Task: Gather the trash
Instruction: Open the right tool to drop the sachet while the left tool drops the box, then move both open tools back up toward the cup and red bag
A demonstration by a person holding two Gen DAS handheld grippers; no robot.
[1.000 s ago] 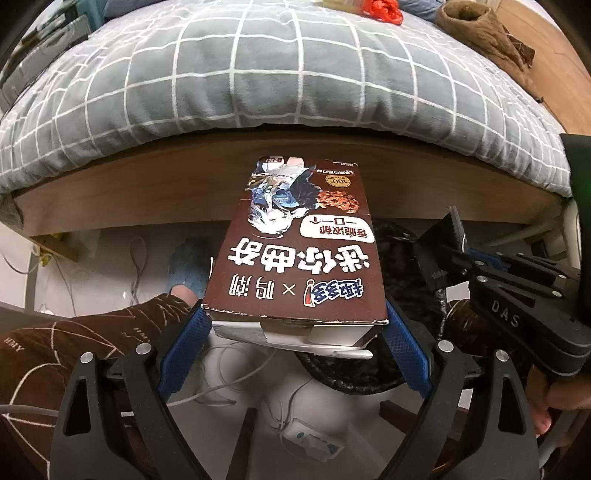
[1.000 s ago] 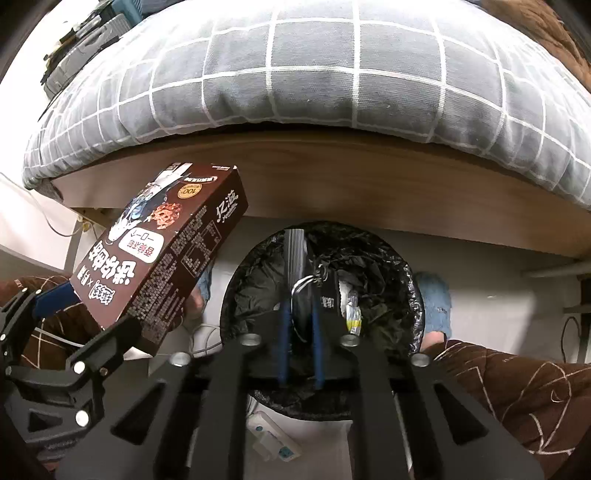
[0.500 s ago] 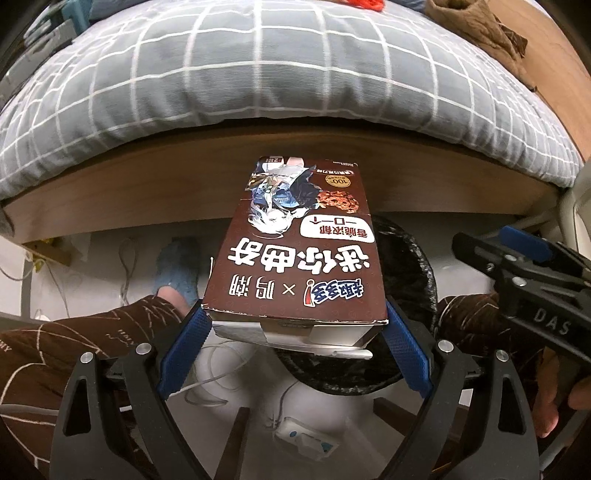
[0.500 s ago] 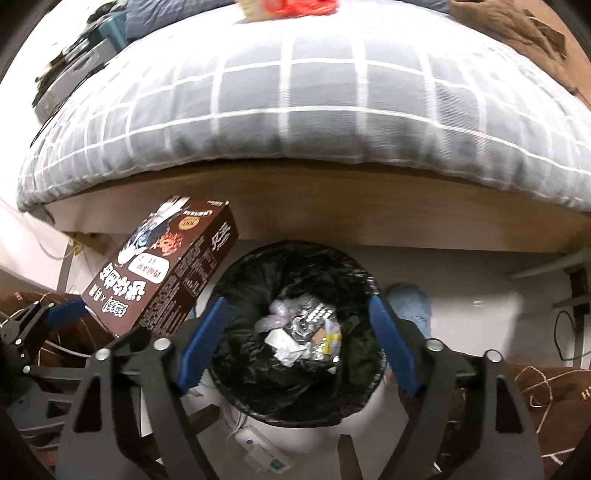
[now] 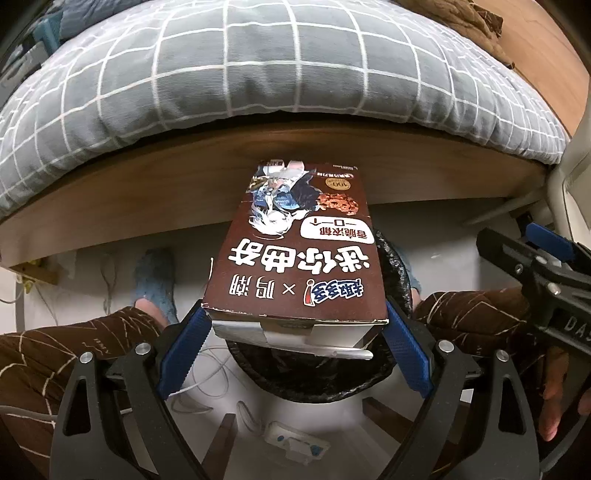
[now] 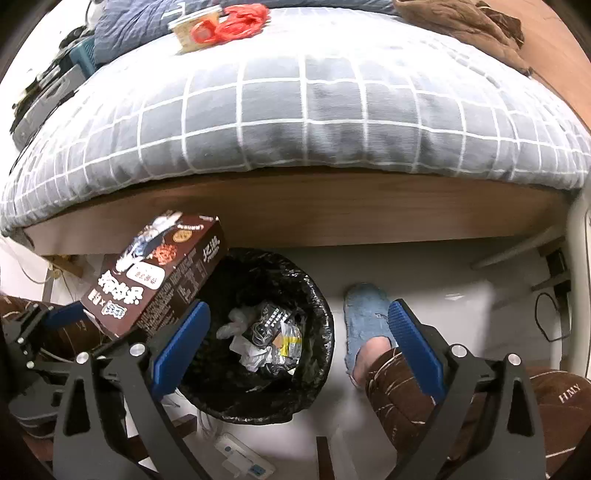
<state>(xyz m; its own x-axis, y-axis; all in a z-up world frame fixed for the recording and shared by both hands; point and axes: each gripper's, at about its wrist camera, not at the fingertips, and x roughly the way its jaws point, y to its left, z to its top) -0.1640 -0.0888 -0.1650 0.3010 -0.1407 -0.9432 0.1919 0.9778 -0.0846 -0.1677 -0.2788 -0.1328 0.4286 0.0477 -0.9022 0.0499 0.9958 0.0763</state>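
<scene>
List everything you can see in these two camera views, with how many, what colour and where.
cookie box: one, dark brown, clamped in the left gripper, partly above the bin
trash bin: one, black liner, on the floor by the bed, wrappers inside
bed cover: one, grey with white grid, on the bed
red plastic bag: one, on the bed, far side
brown garment: one, on the bed, far right
power strip: one, white, on the floor near the bin
socked feet: two, blue, flanking the bin
left gripper: black, blue pads, shut on the box
right gripper: black, blue pads, open, empty, over the bin
</scene>
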